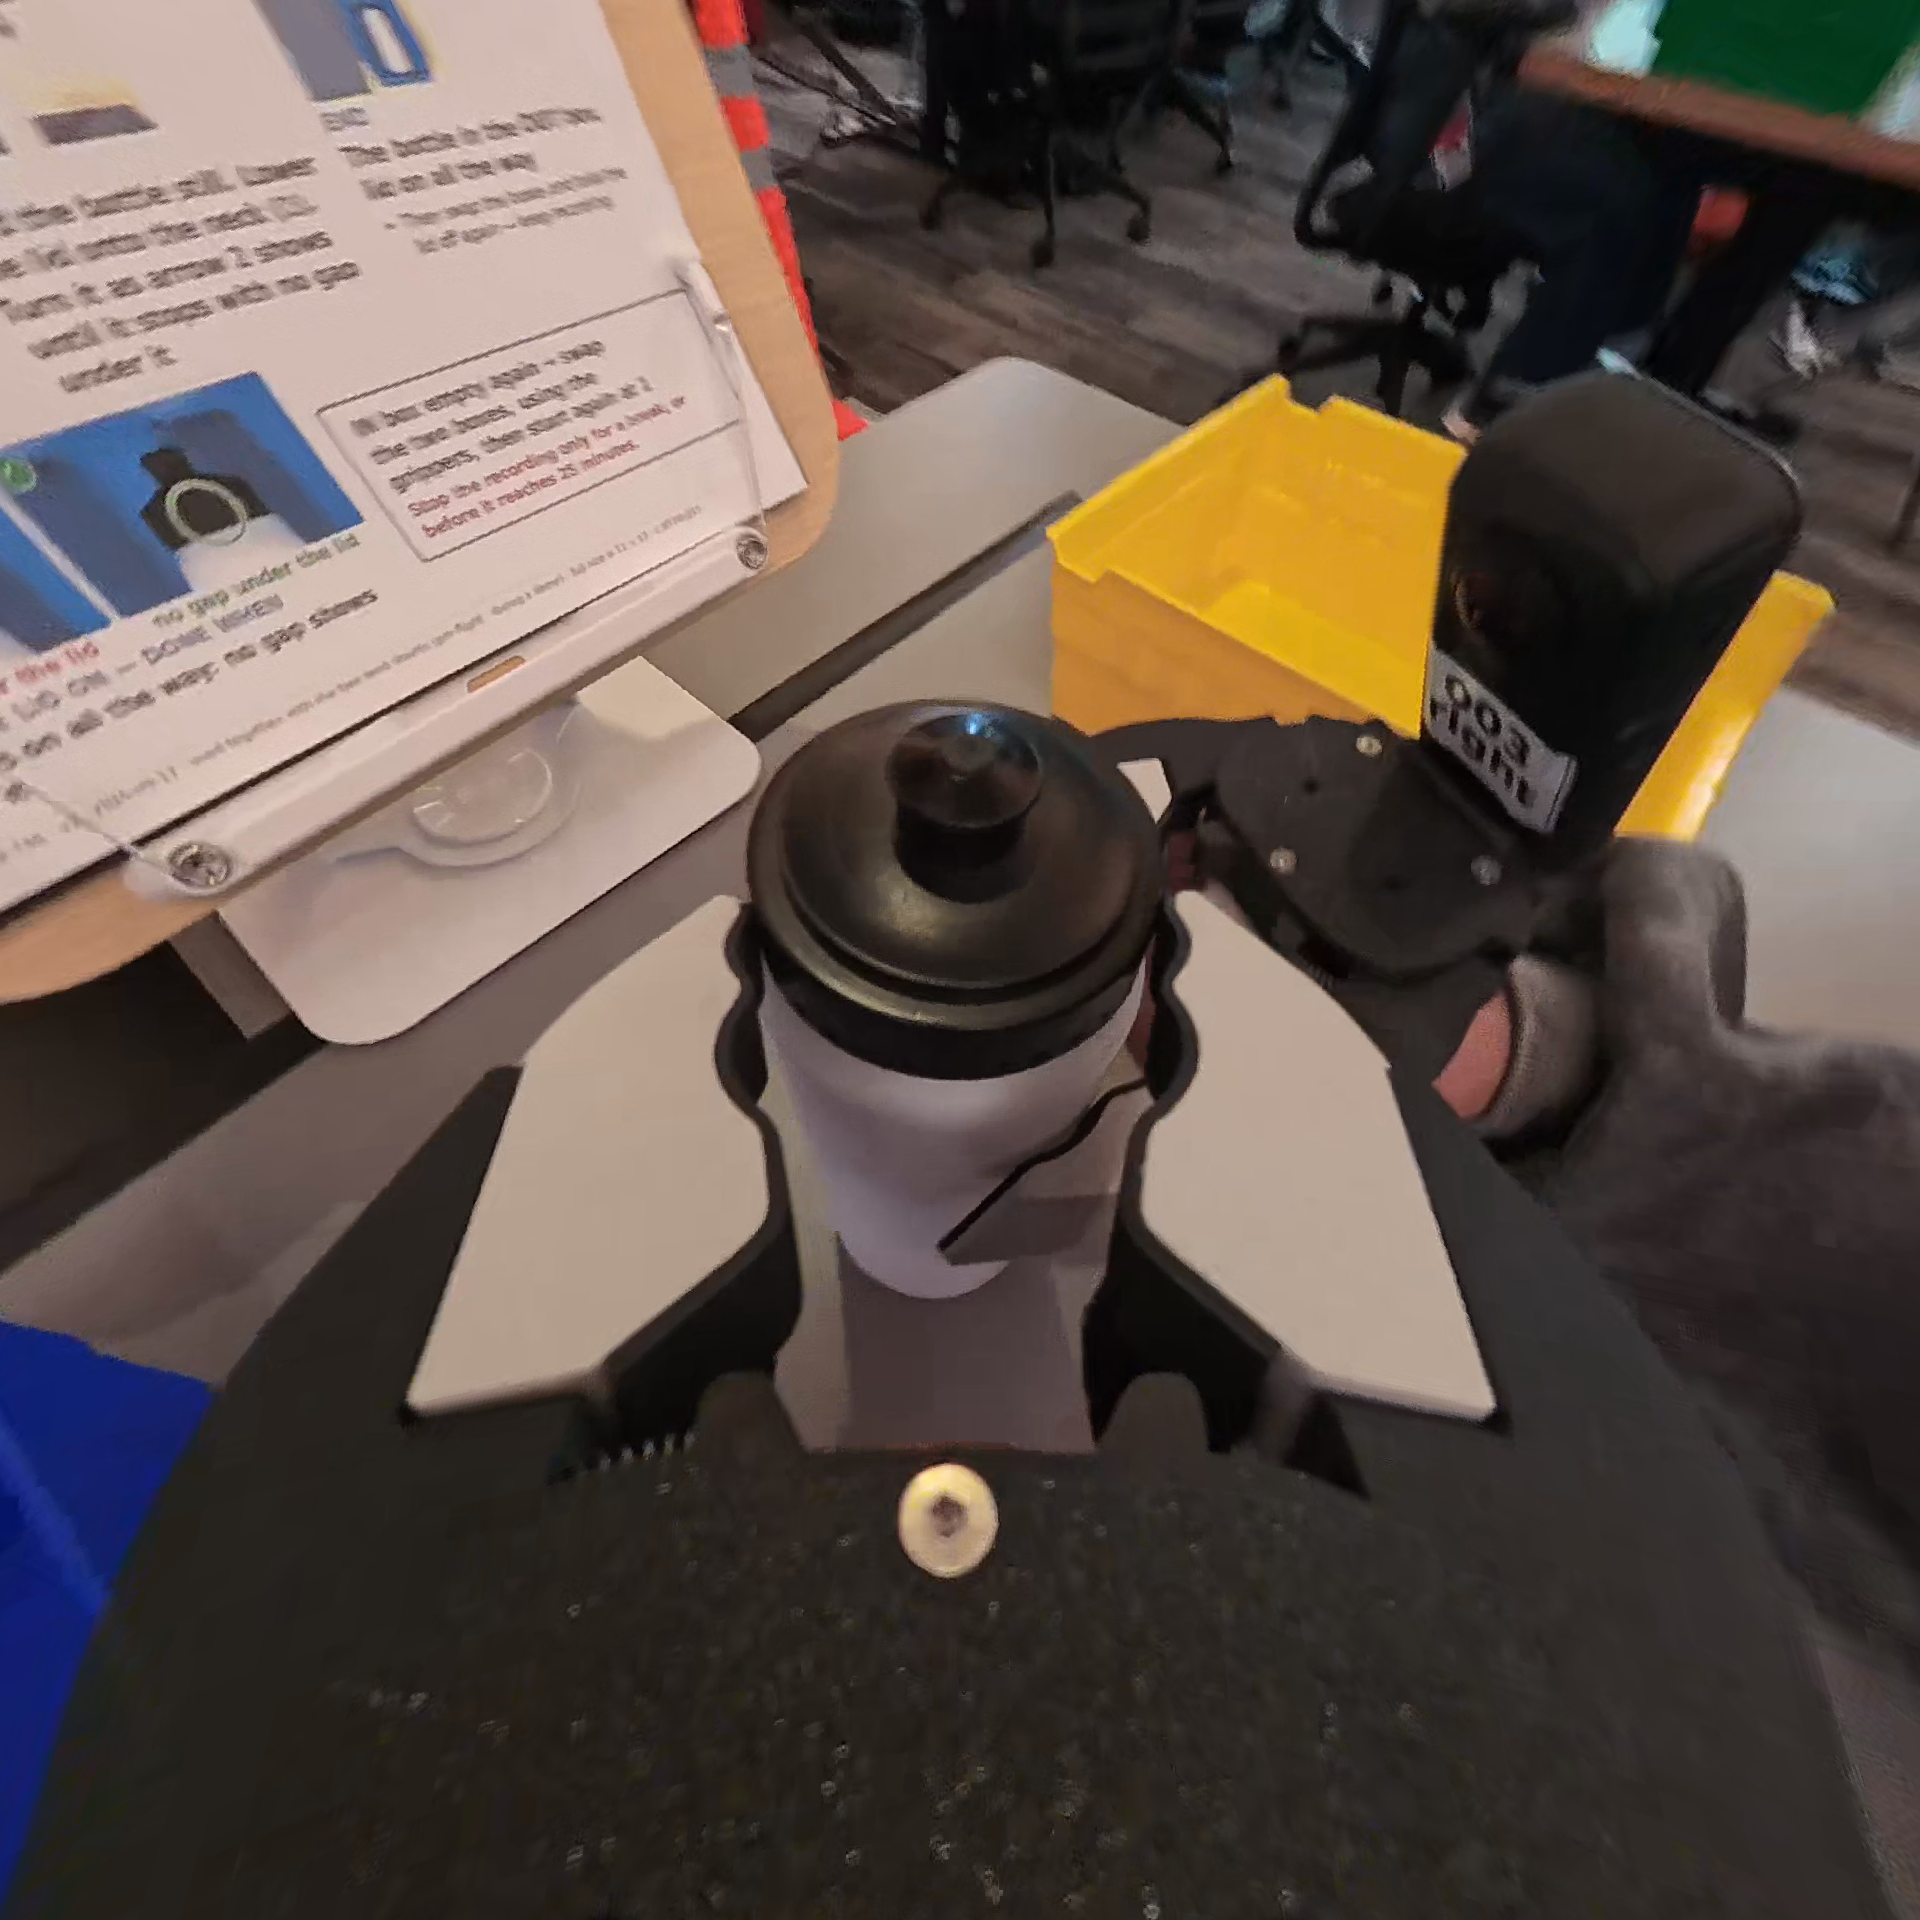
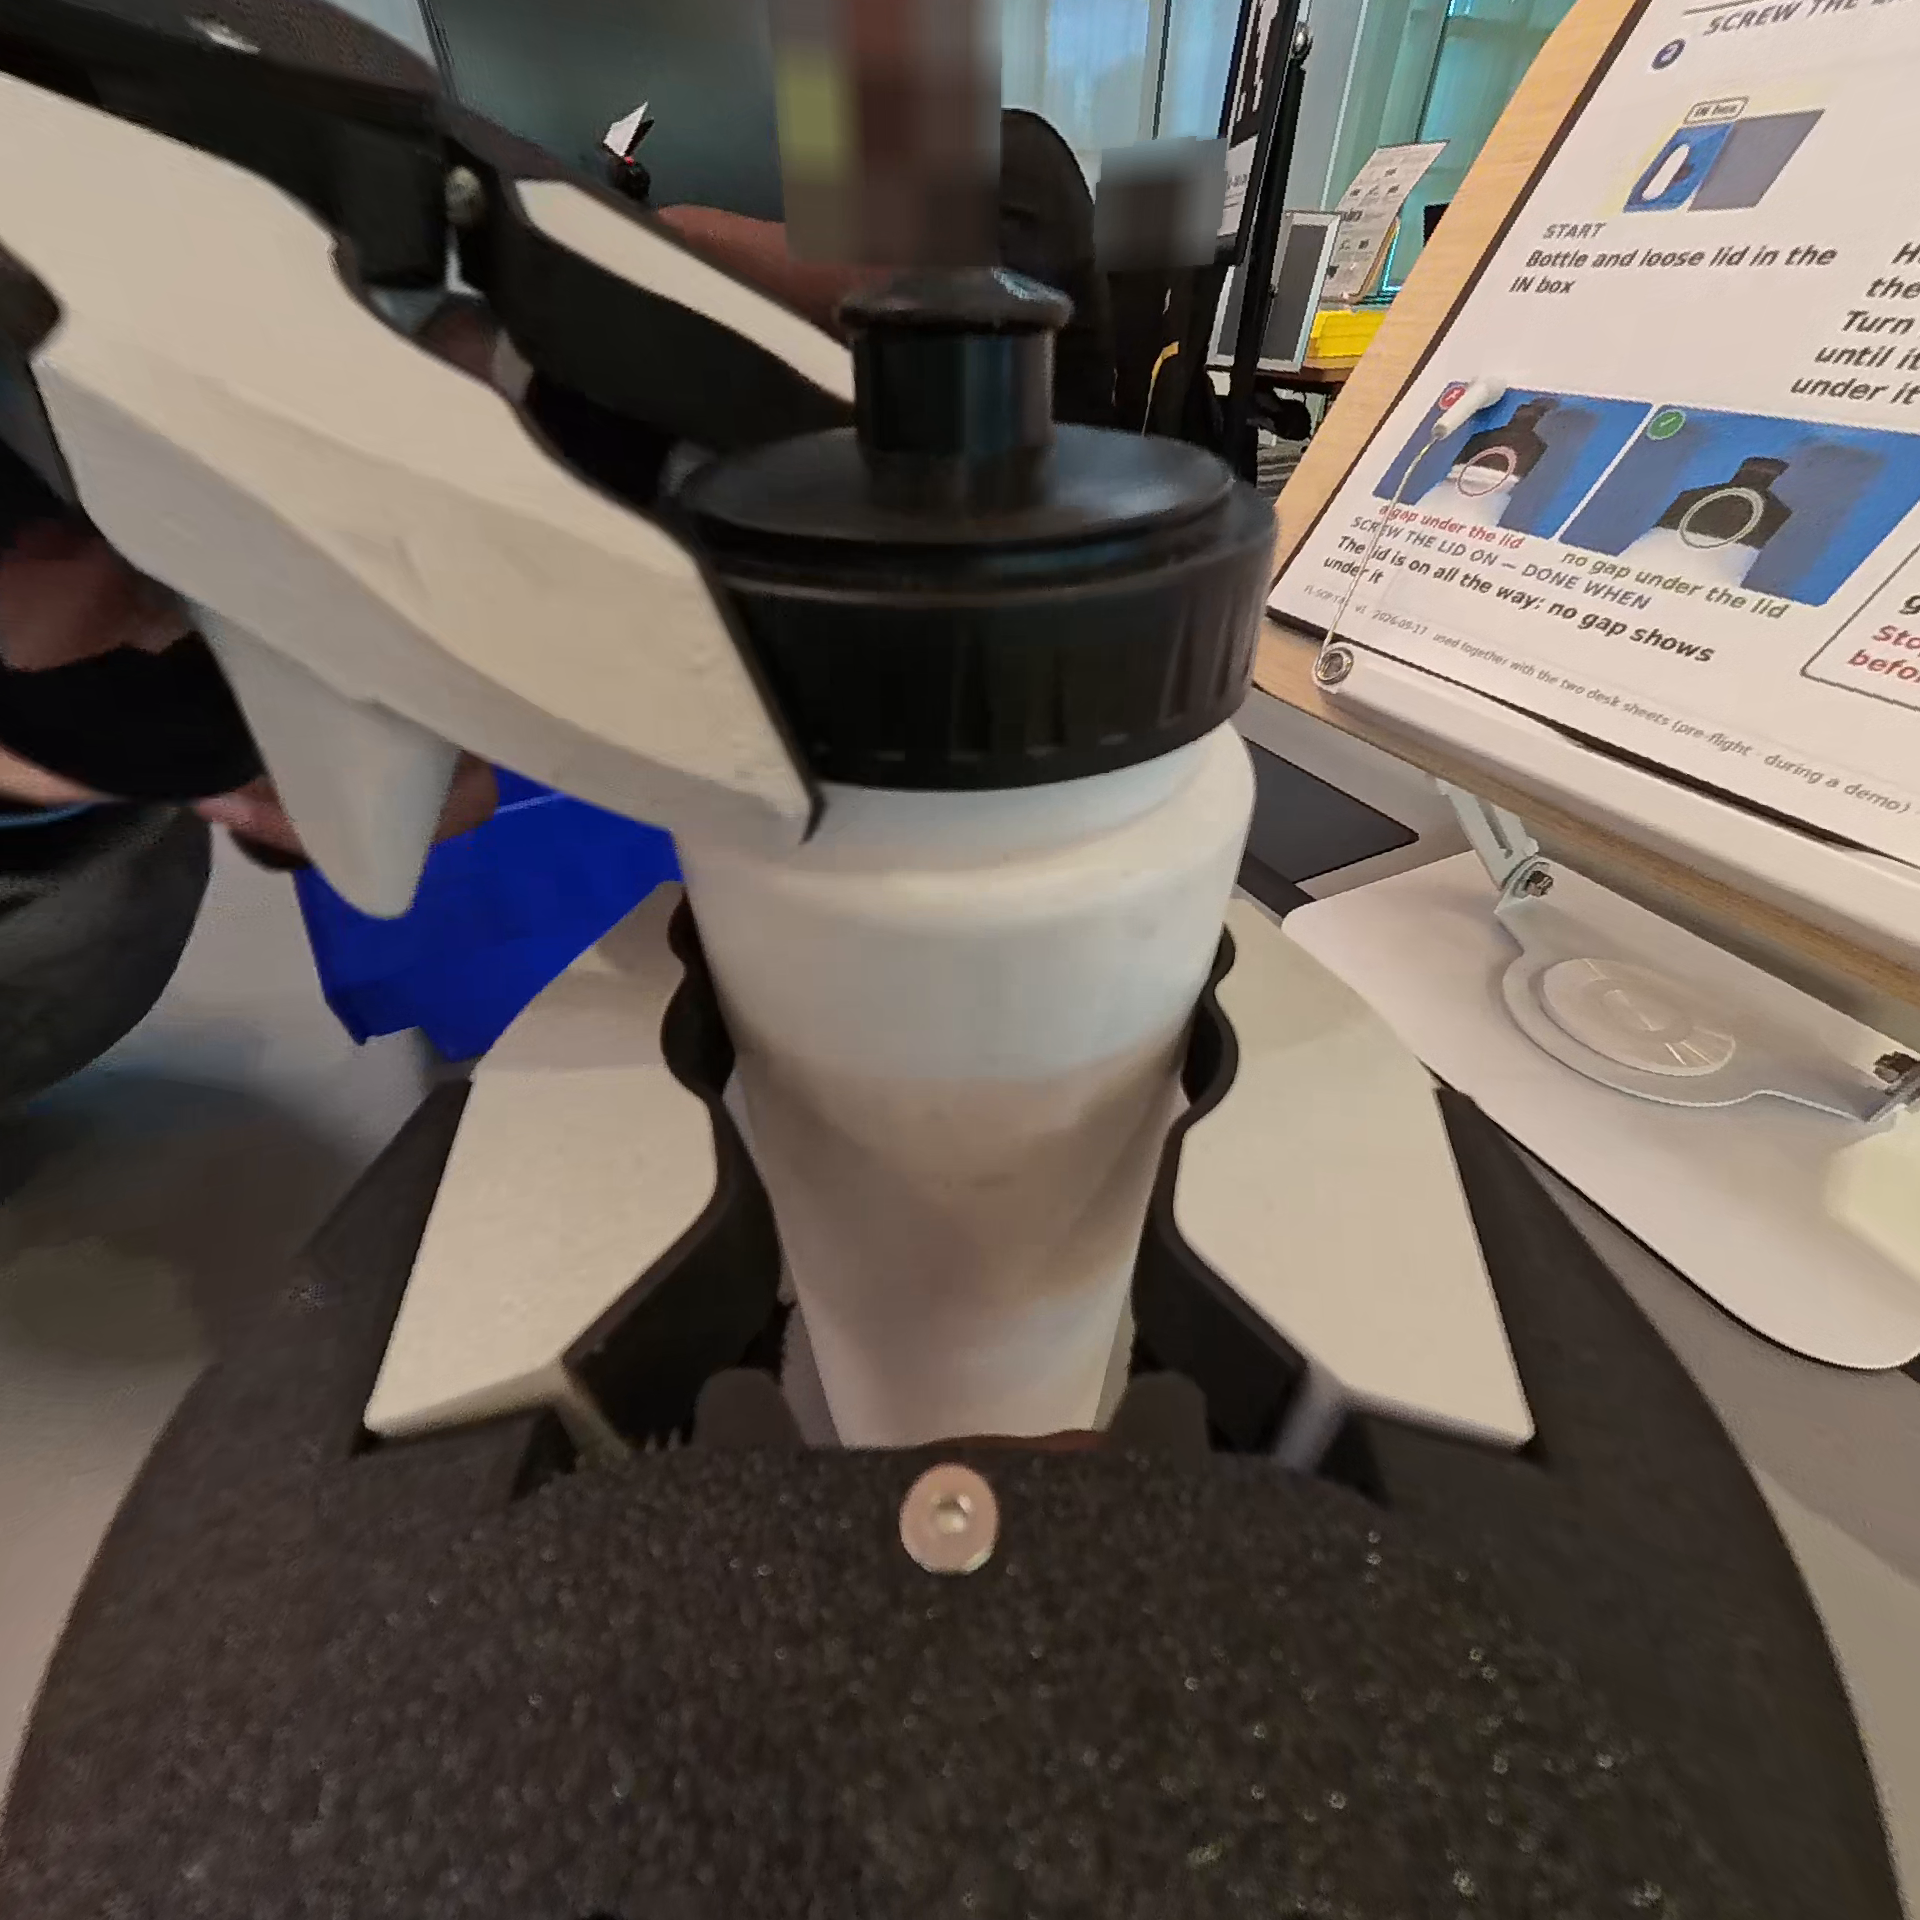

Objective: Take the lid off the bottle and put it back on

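Upright on the surface near its far edge, the white bottle [image 2: 966, 1039] has the left hand-held gripper [image 1: 956, 997] clamped around its black lid [image 1: 951, 883] from above, while the right hand-held gripper [image 2: 956, 1049] squeezes the body directly below, long axis vertical.

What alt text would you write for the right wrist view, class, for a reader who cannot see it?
A white bottle with a black lid screwed on stands upright between the right gripper jaws, which close on its body. The left gripper reaches in from the upper left, its jaws at the lid. An instruction sheet stands to the right; a blue bin sits behind.
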Motion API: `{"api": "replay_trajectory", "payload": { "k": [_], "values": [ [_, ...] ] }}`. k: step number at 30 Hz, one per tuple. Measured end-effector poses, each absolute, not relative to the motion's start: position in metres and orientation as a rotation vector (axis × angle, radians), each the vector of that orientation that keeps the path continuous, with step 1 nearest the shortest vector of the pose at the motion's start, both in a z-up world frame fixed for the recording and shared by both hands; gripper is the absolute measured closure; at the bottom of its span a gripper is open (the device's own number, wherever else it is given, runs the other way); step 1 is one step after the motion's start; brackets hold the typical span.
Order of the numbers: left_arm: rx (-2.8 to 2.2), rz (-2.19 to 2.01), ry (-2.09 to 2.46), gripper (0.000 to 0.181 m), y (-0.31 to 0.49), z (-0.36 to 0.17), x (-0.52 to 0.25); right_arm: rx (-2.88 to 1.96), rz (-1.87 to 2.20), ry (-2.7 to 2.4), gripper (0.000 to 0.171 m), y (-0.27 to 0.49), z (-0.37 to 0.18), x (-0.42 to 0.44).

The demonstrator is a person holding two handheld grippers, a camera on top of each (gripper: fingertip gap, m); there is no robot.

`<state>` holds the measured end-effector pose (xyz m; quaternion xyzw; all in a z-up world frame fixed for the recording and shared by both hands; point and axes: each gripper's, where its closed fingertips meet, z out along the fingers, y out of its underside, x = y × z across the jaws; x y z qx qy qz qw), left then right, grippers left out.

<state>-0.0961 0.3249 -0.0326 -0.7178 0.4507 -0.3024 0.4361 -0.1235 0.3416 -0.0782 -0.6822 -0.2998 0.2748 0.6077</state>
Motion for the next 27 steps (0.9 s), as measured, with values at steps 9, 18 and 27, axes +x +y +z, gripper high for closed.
{"api": "replay_trajectory", "payload": {
  "k": [9, 18, 27],
  "values": [
    [-1.606, -0.934, 1.768, 0.111, 0.322, -0.036, -0.102, -1.572, 0.646, -0.694, 0.084, 0.342, -0.078, -0.125],
    [-1.377, -1.125, 2.034, 0.111, 0.323, -0.036, -0.1, -1.566, 0.672, -0.68, 0.084, 0.344, -0.077, -0.123],
    [-1.692, -1.027, 1.279, 0.083, 0.326, -0.023, -0.1, -1.564, 0.661, -0.683, 0.084, 0.344, -0.078, -0.125]
  ]
}}
